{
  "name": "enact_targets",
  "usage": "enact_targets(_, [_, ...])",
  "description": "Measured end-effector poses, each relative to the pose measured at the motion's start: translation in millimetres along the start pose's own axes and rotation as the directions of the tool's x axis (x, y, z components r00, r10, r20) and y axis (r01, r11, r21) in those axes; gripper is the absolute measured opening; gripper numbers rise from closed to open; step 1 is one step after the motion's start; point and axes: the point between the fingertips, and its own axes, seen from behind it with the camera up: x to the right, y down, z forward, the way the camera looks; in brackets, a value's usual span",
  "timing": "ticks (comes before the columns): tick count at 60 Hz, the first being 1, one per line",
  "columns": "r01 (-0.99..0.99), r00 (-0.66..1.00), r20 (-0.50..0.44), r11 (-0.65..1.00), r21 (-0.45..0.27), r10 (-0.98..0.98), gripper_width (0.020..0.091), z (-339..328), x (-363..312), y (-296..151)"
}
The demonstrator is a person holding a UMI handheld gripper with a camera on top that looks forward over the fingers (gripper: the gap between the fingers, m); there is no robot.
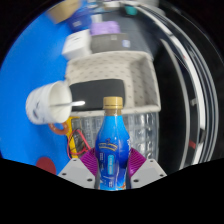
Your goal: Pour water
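A blue bottle (112, 140) with a tan cap and a blue-and-yellow label stands upright between my fingers. Both purple pads (88, 158) press against its sides, so my gripper (112, 166) is shut on the bottle. Directly behind the bottle is a clear ribbed glass (132, 128), partly hidden by it. The bottle's base is hidden below the fingers.
A white woven basket (112, 84) sits beyond the glass. A white mug (50, 101) lies to the left on the blue surface (30, 70). Farther back are several containers (106, 35). A dark rounded edge (185, 80) runs along the right.
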Motion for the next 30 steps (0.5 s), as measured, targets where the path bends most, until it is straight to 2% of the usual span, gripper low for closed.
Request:
enact_targets(8, [-0.448, 0.894, 0.006, 0.894, 0.011, 0.448, 0.0355, -9, 19, 11])
enact_targets(16, [-0.798, 0.601, 0.053, 0.602, -0.009, 0.797, 0.0355, -11, 15, 26])
enact_targets(23, [-0.945, 0.323, 0.074, 0.326, -0.036, 0.944, 0.0355, -10, -2, 38])
enact_targets(30, [-0.981, 0.179, 0.088, 0.185, -0.060, 0.980, 0.0354, -8, -25, 50])
